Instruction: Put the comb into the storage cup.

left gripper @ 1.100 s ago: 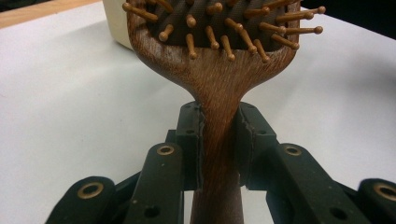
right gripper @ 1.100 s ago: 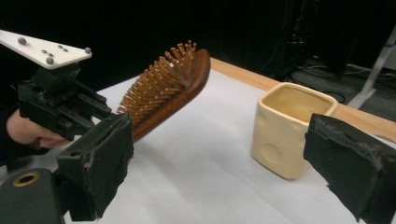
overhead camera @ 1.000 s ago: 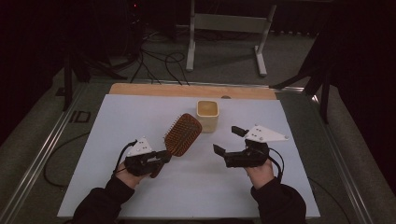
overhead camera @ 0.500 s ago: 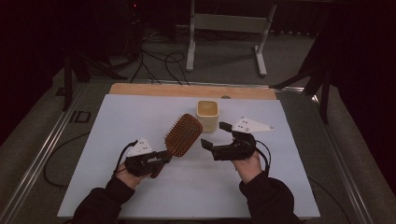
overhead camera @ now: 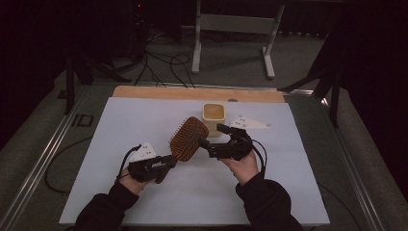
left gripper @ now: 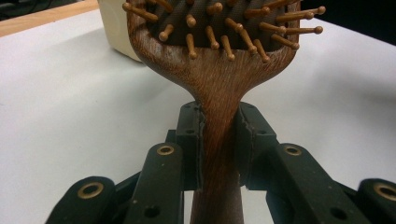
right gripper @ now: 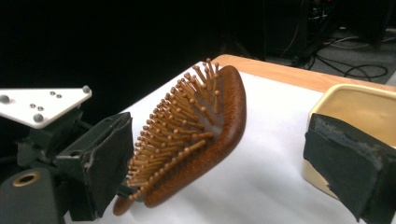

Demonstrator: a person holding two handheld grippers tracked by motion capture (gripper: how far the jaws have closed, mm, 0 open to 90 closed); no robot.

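Since the earlier frame, right gripper [overhead camera: 211, 136] has shifted leftward up to the hairbrush [overhead camera: 186, 139].
Left gripper [overhead camera: 163, 165] clenches the hairbrush handle, head raised above the white mat [overhead camera: 120, 125], near the cream cup [overhead camera: 214, 115]; right jaws stand released, flanking the brush head.

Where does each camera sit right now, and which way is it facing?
High view: above the person's side, looking forward and down on the table; forearms, left gripper, right gripper show.
Left gripper view: rides on it, looks along jaws clamping the hairbrush handle.
Right gripper view: looks between open jaws at the bristles; left gripper at its left.
Shared: all three show the hairbrush and the cream cup.
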